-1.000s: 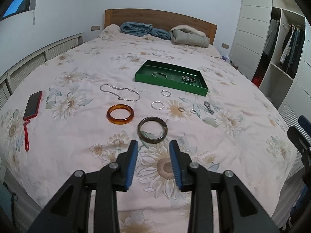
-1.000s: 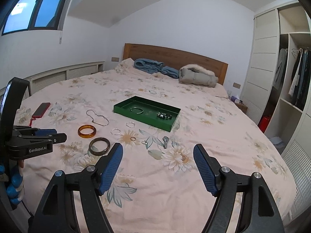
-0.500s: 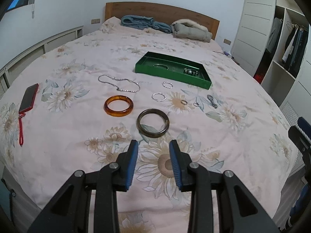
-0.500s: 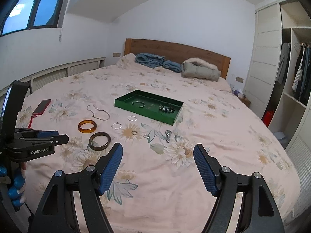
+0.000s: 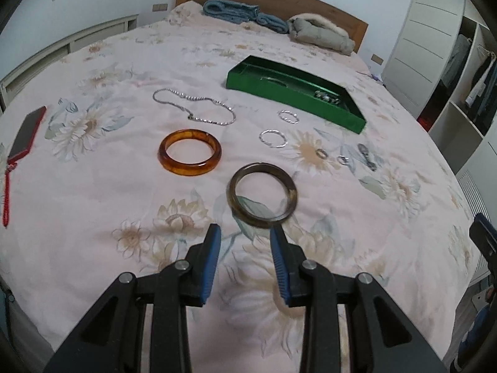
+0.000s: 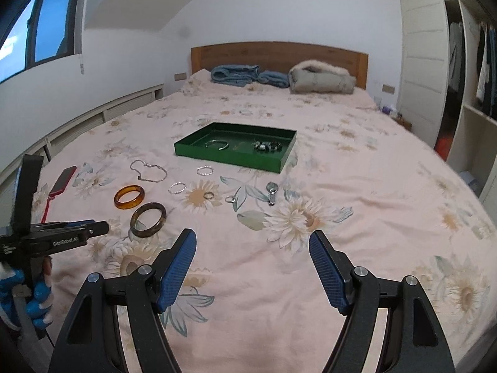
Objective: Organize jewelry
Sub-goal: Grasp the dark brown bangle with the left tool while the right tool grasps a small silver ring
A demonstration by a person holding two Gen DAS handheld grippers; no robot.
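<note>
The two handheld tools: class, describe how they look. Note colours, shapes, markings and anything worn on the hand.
The left tool and the right tool share one design: black angular frames with silver pivot bolts and two tapering fingers faced with ribbed blue pads. The right wrist view shows the left tool side-on with white "GenRobot.AI" lettering. The hand holding it wears a blue and white glove.

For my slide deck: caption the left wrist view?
Open left tool nears dark bangle on the floral bedspread, green tray beyond.
</note>
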